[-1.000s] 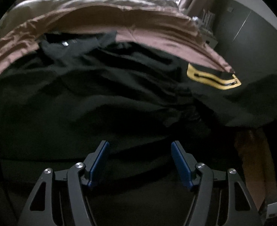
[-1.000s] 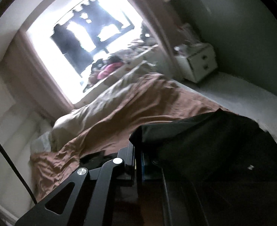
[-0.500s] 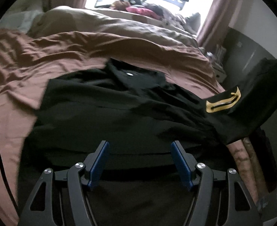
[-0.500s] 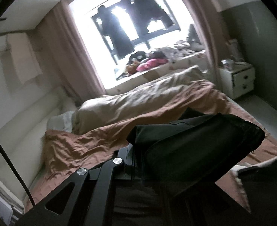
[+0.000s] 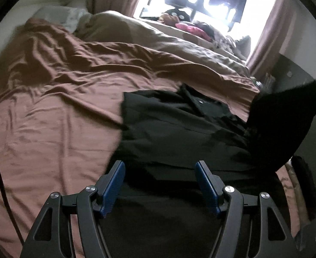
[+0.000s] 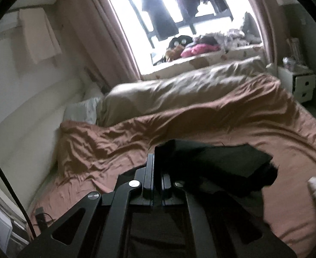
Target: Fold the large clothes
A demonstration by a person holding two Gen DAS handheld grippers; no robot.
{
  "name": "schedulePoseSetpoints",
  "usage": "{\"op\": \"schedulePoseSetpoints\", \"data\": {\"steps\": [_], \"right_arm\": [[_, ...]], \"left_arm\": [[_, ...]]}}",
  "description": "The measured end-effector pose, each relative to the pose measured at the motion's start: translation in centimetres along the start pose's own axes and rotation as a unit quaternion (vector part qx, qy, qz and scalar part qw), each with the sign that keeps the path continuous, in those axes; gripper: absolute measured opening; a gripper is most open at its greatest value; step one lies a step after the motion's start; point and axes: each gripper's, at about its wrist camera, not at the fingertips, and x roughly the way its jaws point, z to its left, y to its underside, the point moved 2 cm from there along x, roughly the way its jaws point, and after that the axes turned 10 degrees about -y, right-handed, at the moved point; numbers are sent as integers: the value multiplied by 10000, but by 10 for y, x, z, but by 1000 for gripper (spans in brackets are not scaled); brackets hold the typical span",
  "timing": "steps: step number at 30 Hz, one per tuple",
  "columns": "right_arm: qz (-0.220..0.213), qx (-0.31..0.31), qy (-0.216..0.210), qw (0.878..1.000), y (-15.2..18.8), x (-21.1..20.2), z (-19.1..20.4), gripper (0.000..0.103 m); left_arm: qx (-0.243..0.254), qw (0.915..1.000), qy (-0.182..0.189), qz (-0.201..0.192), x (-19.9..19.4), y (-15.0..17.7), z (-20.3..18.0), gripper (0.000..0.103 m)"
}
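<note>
Black shirt lies ahead of the left gripper, whose jaws gape empty above it. The right gripper is clenched on a lifted edge, likely to carry the fold across the brown sheet.

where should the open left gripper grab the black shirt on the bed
Left gripper: take the black shirt by its left side edge where it meets the brown sheet, coming in from the left. That edge lies flat and exposed; the right gripper already pinches the lifted right part.

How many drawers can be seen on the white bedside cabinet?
2: on the white bedside cabinet right of the bed, an upper drawer and a lower drawer directly below. More may be hidden lower.
</note>
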Motion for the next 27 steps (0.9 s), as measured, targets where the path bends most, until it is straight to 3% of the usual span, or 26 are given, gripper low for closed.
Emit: {"op": "schedulePoseSetpoints", "data": {"steps": [10, 15, 17, 20, 21, 22, 24, 27], "right_arm": [[608, 421, 33, 9973, 29, 114, -11, 1], [1209, 775, -359, 9890, 48, 167, 3, 2], [1441, 976, -637, 9827, 64, 177, 4, 2], [1563, 1095, -715, 9790, 77, 183, -2, 5], [1580, 1107, -762, 9783, 78, 183, -5, 15], [1585, 1144, -822, 9773, 80, 179, -8, 40], [1516, 1222, -914, 9766, 83, 173, -14, 79], [1527, 1234, -1038, 9750, 82, 159, -27, 81]], "left_arm": [[-248, 9994, -253, -37, -11, 16, 76, 69], [-410, 9987, -303, 52, -7, 24, 96, 69], [-419, 9987, -285, 96, -8, 28, 99, 69], [-320, 9989, -315, 122, -15, 32, 97, 69], [-287, 9990, -331, 116, -16, 32, 97, 69], [-243, 9990, -360, 103, -19, 32, 96, 69], [-173, 9991, -386, 76, -24, 30, 92, 69], [-119, 9992, -367, 42, -28, 26, 81, 69]]}}
